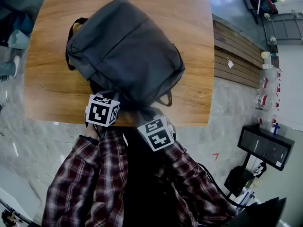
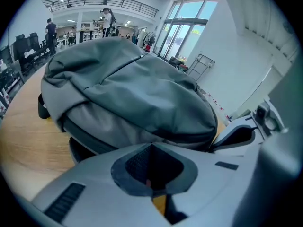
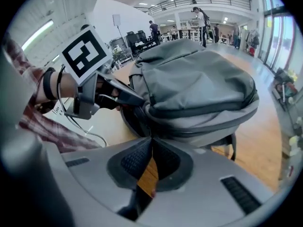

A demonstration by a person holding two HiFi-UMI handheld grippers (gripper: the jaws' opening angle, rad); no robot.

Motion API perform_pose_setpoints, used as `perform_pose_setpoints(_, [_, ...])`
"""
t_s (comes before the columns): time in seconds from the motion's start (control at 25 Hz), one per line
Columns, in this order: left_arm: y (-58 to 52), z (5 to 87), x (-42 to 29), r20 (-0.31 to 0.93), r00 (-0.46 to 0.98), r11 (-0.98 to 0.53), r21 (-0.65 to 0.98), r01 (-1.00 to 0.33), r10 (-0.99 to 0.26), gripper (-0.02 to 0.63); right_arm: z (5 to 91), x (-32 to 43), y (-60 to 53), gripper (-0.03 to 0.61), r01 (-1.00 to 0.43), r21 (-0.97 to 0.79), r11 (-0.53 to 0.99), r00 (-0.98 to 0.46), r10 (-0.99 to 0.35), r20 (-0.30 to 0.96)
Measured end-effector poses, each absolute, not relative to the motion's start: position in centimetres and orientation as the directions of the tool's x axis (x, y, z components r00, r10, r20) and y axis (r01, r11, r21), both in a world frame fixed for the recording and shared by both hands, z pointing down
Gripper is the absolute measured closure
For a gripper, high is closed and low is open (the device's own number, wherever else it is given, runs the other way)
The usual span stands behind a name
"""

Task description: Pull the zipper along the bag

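Both sets of jaws are pressed together with nothing caught between them. The left gripper [image 2: 151, 148] shows only its two dark pads meeting at the tip. The right gripper [image 3: 151, 141] is the same, with a sliver of wooden table [image 1: 189, 13] showing through the gap lower down.

Straight ahead of each tip sits the bag [image 1: 125, 51], a grey backpack lying flat on the table. Its near end is towards the person and its long axis runs away from them, leaning a little to their left.

The zipper [image 3: 203, 109] reads as a dark band wrapping round that near end, so from either gripper it runs crosswise, side to side, not away. I can't pick out the pull tab anywhere (it may be tucked into the seam).

The left gripper is the nearer one. From the right gripper view its black tips [image 3: 136, 100] sit right against the bag's edge where the dark band begins. The right gripper hangs just short of the bag, more to the right of the near end.

My guess is the left is best placed to find the pull. It would need to part its jaws first, then travel sideways along the band, not push forward. The right could pin the fabric so the soft bag doesn't slide along the table.
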State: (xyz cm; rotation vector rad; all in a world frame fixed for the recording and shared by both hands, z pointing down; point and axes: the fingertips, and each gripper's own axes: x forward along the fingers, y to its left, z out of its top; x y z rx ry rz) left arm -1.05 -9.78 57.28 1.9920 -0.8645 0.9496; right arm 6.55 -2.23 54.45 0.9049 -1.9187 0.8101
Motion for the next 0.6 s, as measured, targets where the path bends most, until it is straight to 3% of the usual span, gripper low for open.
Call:
perform_pose_setpoints(0.28, [-9.8, 57.4, -1.0, 0.822, 0.521, -0.505, 0.357, -0.786, -0.229, 0.604, 53.6, 10.7, -2.7, 0.561, -0.749, -0.026, 0.662, -0.301, -0.305, 0.903])
perform_pose_setpoints(0.6, [-9.9, 57.4, -1.1, 0.81, 0.552, -0.513, 0.393, -0.763, -0.201, 0.604, 53.4, 17.2, -3.9, 0.56, -0.792, 0.037, 0.609, -0.22, -0.341, 0.914])
